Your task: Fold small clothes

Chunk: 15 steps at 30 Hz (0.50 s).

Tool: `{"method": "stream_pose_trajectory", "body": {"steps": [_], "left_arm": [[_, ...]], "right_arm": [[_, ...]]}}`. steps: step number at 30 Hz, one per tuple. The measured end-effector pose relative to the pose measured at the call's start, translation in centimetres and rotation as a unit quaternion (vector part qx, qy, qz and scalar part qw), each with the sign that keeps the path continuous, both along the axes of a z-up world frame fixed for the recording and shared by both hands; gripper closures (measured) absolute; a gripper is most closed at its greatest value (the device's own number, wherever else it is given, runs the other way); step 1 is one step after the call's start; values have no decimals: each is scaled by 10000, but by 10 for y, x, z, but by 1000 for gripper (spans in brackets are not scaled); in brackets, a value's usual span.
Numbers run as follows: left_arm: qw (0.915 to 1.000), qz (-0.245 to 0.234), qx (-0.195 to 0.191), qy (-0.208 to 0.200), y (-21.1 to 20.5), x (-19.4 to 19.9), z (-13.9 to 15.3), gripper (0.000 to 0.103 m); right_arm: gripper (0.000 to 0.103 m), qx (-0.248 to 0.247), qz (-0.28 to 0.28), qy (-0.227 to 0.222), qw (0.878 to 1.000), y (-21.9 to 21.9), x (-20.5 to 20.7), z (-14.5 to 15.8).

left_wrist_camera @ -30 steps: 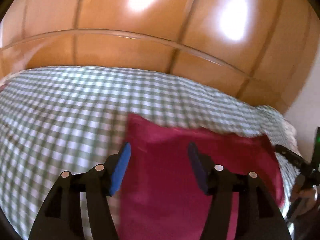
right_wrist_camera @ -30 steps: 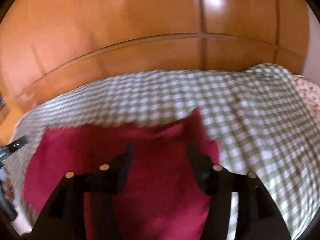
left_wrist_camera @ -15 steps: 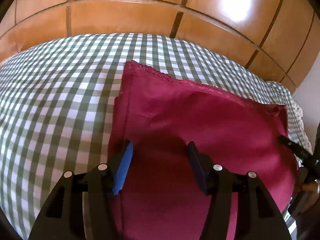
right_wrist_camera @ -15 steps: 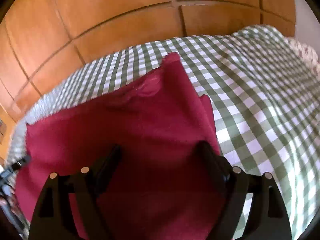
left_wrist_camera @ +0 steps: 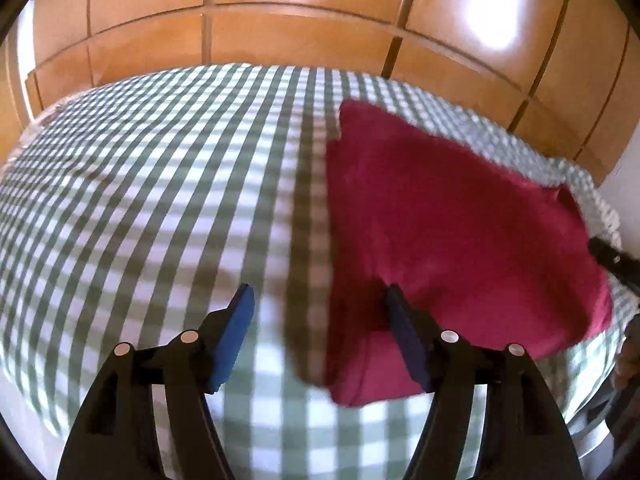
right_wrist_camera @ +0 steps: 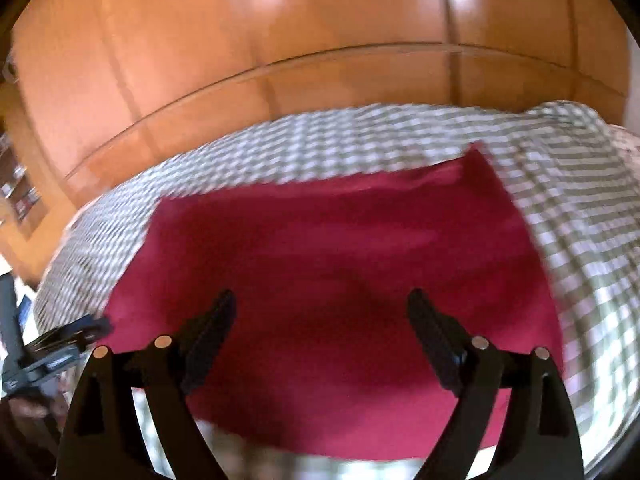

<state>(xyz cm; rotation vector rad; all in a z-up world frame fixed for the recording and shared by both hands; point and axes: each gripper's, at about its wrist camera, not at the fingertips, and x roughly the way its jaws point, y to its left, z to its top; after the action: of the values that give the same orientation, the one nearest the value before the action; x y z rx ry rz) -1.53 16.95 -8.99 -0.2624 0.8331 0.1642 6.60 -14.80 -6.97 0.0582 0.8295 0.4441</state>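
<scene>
A folded dark red garment (left_wrist_camera: 448, 232) lies flat on the green-and-white checked bedspread (left_wrist_camera: 140, 200). In the left wrist view it fills the right half, and my left gripper (left_wrist_camera: 318, 300) hovers over its left edge with jaws opening and nothing pinched between the blue pads. In the right wrist view the red garment (right_wrist_camera: 332, 264) spreads under my right gripper (right_wrist_camera: 322, 304), whose jaws are opening wide above the cloth without gripping it. The right gripper's tip (left_wrist_camera: 612, 258) shows at the right edge of the left wrist view, and the left gripper's tip (right_wrist_camera: 68, 336) at the left edge of the right wrist view.
A glossy wooden panelled wall (left_wrist_camera: 304, 12) rises just behind the bed. The checked bedspread (right_wrist_camera: 580, 208) extends to the right of the garment. Shelves (right_wrist_camera: 16, 184) show at the far left of the right wrist view.
Both grippers opened wider and pulled back from the red garment. The left gripper shifted left, so the garment's left edge now sits between its fingers. The garment lies flat, released.
</scene>
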Motion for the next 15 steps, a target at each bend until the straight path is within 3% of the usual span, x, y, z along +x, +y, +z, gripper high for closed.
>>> {"method": "stream_pose_trajectory", "body": {"steps": [4,6,15], "left_arm": [[10000,84,34,28,2,-7,-7,33],[9999,107,-14,21,2,-8,-5,33],[9980,184,496,-358,-13,13,41,30]], "right_arm": [[14,-509,367,262,9977,28,-17,-36],[14,-711,426,40,9966,28,-27,-49],[11,-375,410,212,9982,19,-27,-31]]}}
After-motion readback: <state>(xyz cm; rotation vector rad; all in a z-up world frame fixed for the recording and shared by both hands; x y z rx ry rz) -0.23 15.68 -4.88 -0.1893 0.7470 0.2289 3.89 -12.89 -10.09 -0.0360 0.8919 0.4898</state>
